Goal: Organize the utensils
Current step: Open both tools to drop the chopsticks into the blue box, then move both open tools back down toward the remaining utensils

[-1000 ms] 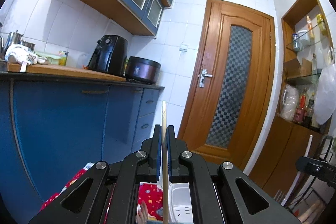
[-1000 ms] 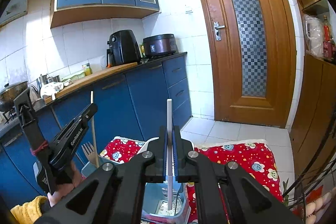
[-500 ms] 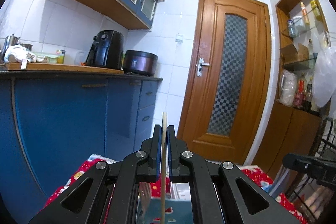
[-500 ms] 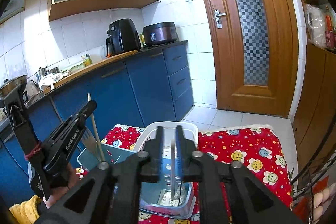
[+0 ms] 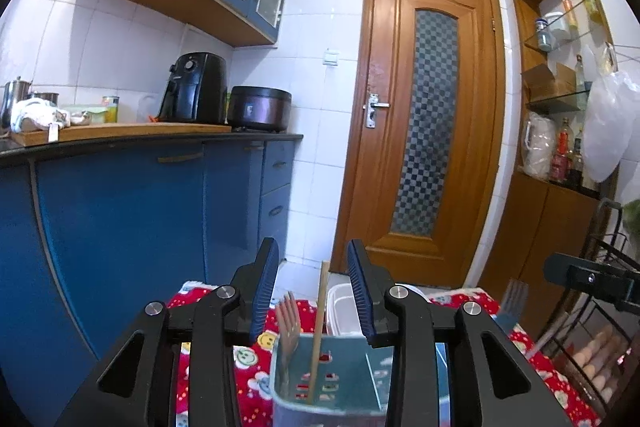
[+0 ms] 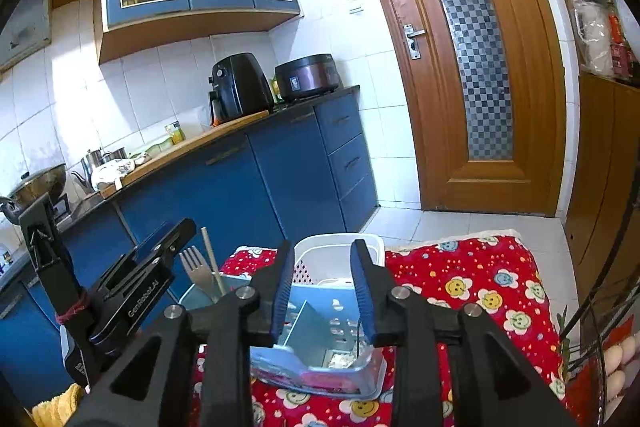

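Right now both hands are releasing utensils into the blue caddy (image 5: 320,379); the drop step seems about finished, and the next move probably calls for backing off and fetching more.

Left wrist view: left gripper (image 5: 313,287) is hanging over the caddy, its jaws have just been opening and are standing apart at a middling gap. Wooden chopstick (image 5: 318,327) is standing upright between the pads, touching neither, its lower end down in the caddy's left compartment. Wooden fork (image 5: 289,319) is sitting in the same compartment, tines up. Behind the caddy a white basket (image 5: 340,307) is showing. At right, a metal fork (image 5: 512,307) is sticking up beside the other gripper.

Right wrist view: right gripper (image 6: 323,289) jaws have also just been opening, now moderately apart, nothing pinched between them. Below, the caddy (image 6: 312,347) is sitting on the red flowered cloth (image 6: 480,287), a divider splitting it; a thin utensil seems to be standing in the right compartment, hard to tell what. Wooden fork (image 6: 194,267) and chopstick (image 6: 212,263) are standing at the caddy's left end, by the left gripper (image 6: 160,259). White basket (image 6: 336,251) is touching the caddy's far side; contents unclear.
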A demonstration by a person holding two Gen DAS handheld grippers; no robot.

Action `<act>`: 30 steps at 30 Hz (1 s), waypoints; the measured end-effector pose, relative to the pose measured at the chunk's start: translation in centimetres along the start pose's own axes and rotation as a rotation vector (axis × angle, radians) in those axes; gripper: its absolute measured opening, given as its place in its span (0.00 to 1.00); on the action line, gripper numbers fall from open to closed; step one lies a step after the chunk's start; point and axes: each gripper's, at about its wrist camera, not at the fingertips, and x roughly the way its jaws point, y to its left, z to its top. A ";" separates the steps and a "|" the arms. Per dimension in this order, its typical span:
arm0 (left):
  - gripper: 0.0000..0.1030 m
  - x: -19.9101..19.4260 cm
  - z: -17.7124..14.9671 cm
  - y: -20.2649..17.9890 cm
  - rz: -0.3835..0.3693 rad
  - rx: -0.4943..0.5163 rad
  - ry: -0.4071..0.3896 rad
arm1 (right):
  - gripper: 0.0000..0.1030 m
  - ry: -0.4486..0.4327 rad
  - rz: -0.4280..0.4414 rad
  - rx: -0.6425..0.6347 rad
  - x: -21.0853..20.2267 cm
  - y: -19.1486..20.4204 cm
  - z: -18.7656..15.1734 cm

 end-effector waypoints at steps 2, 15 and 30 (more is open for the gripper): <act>0.36 -1.1 0.0 0.0 -0.001 0.013 0.008 | 0.31 0.001 0.002 0.008 -0.6 -0.1 -0.3; 0.36 -6.2 -0.8 0.6 -0.046 0.021 0.088 | 0.31 0.042 -0.007 0.067 -3.5 -0.2 -3.1; 0.36 -9.2 -3.6 2.2 -0.043 -0.014 0.226 | 0.31 0.114 -0.009 0.093 -5.5 0.4 -7.2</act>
